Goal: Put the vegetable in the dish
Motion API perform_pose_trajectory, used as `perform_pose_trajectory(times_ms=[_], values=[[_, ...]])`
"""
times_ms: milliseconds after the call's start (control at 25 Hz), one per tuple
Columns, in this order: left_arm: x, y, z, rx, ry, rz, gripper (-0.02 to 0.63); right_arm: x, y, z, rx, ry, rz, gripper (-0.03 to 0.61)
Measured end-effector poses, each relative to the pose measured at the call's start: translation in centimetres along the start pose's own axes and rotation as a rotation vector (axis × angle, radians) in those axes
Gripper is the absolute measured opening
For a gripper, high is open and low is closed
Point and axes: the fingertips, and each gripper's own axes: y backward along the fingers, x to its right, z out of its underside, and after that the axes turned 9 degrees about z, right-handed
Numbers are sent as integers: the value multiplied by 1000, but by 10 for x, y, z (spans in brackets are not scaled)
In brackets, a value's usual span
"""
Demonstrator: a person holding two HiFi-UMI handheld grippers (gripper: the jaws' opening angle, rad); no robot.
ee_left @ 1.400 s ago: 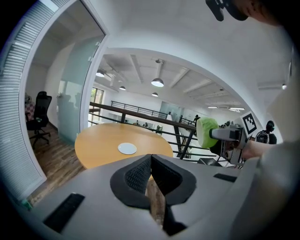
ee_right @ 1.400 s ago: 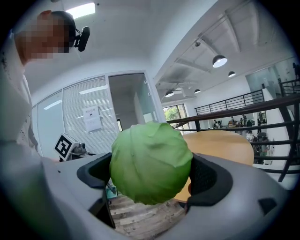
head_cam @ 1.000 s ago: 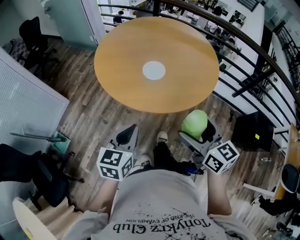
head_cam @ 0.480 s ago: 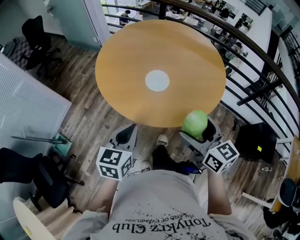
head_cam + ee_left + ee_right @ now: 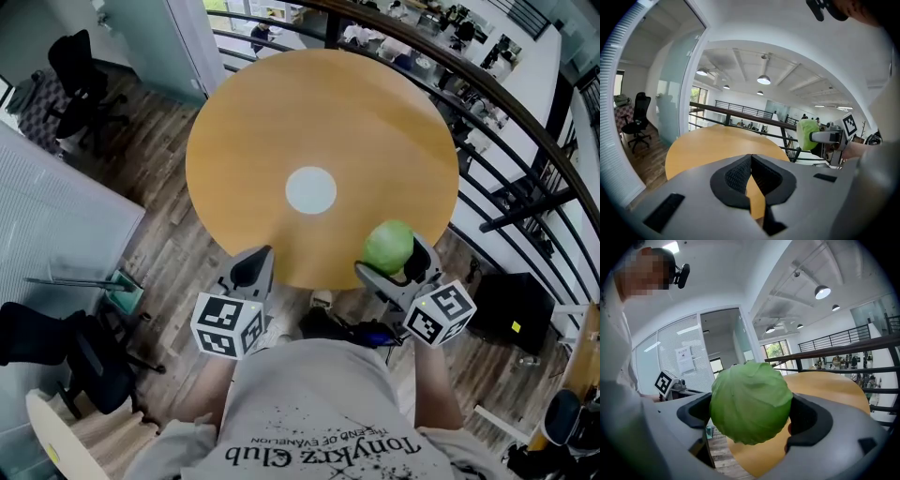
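Observation:
A green cabbage [image 5: 388,247] is held between the jaws of my right gripper [image 5: 394,258], over the near right edge of the round wooden table [image 5: 375,122]. In the right gripper view the cabbage [image 5: 751,401] fills the space between the jaws. A small white dish [image 5: 310,189] lies flat in the middle of the table, up and to the left of the cabbage. My left gripper [image 5: 251,270] is shut with nothing in it, at the table's near edge. In the left gripper view its pads [image 5: 740,173] meet, and the cabbage [image 5: 808,134] shows at the right.
A black railing [image 5: 525,122] runs behind and to the right of the table. A black office chair [image 5: 80,80] stands far left, another dark chair [image 5: 66,347] near left. A grey partition [image 5: 56,225] lies to the left. Wood floor surrounds the table.
The table and dish have come nearer in the head view. Both grippers now reach the table's near edge, and the cabbage is over the tabletop instead of over the floor.

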Motion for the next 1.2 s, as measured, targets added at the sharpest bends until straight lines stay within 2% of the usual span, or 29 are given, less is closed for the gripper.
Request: perform_pose_trajectory(times_ms=[280,560,880,1200], values=[[-9,-44,-20,-12,19,-34,23,38,-34,-9,-27,-3,-44,472],[-5,-72,-31,-19,8,-43,23,57,-44,-11,-50,11,-74,472],[-20,-78,-34,-40,-22,-40,23,60,-53,-12,-61,4,-47,472],[-33,-88,-38,-67,-47,16,23,64,-67,-4,-98,-1,-2,472]])
